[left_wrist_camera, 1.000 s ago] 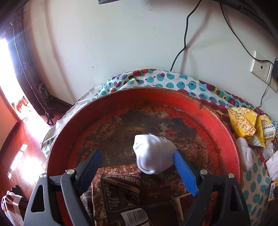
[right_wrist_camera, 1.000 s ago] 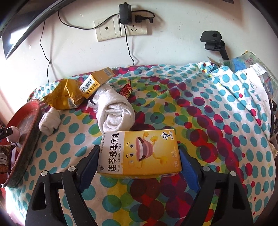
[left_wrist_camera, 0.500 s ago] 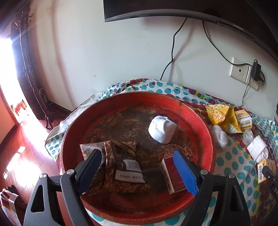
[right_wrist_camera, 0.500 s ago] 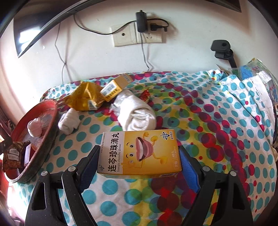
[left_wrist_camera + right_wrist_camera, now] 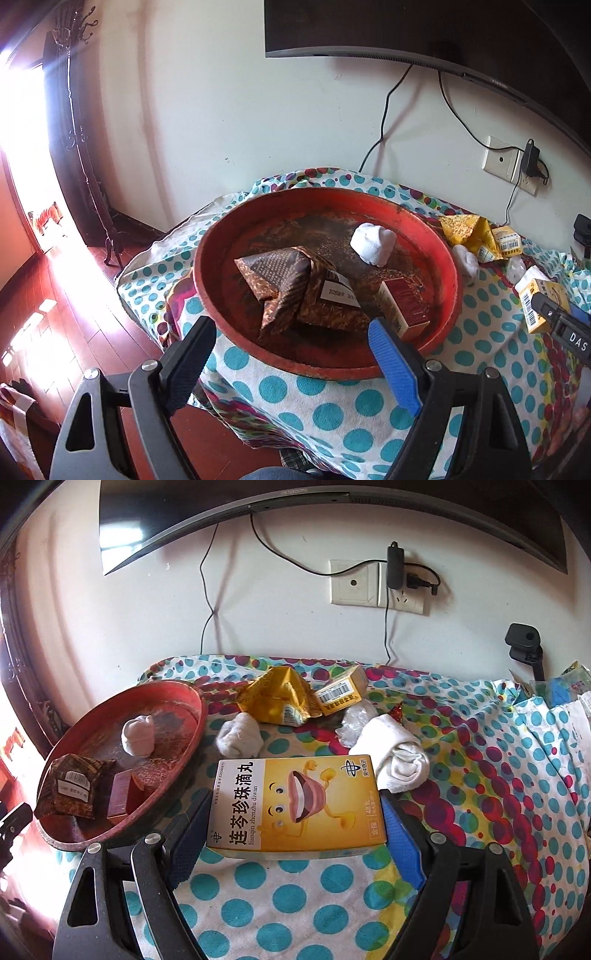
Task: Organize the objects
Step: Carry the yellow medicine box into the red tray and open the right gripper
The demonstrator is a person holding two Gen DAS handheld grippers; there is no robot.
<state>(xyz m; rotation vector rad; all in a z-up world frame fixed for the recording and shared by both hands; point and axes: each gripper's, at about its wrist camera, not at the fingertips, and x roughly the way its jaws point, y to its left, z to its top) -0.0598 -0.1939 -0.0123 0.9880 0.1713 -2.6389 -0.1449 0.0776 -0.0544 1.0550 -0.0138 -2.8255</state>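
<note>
A round red tray (image 5: 448, 266) (image 5: 110, 698) sits on the polka-dot cloth. In it lie a white rolled sock (image 5: 372, 244) (image 5: 138, 735), a brown snack bag (image 5: 291, 288) (image 5: 70, 792) and a small dark red box (image 5: 404, 306) (image 5: 120, 799). My left gripper (image 5: 291, 350) is open and empty, held back over the tray's near rim. My right gripper (image 5: 295, 812) is shut on a yellow medicine box (image 5: 295, 805), held above the cloth to the right of the tray; the box also shows in the left wrist view (image 5: 541, 304).
On the cloth behind the box lie a small rolled sock (image 5: 240, 734), a larger white rolled sock (image 5: 399, 757), a yellow foil bag (image 5: 277, 698), a small yellow carton (image 5: 341, 696) and a clear wrapper (image 5: 354, 720). Wall sockets (image 5: 376, 585) and cables hang above.
My left gripper let go of the white sock in the tray and drew back and up. My right gripper lifted the yellow box and moved left toward the tray.
</note>
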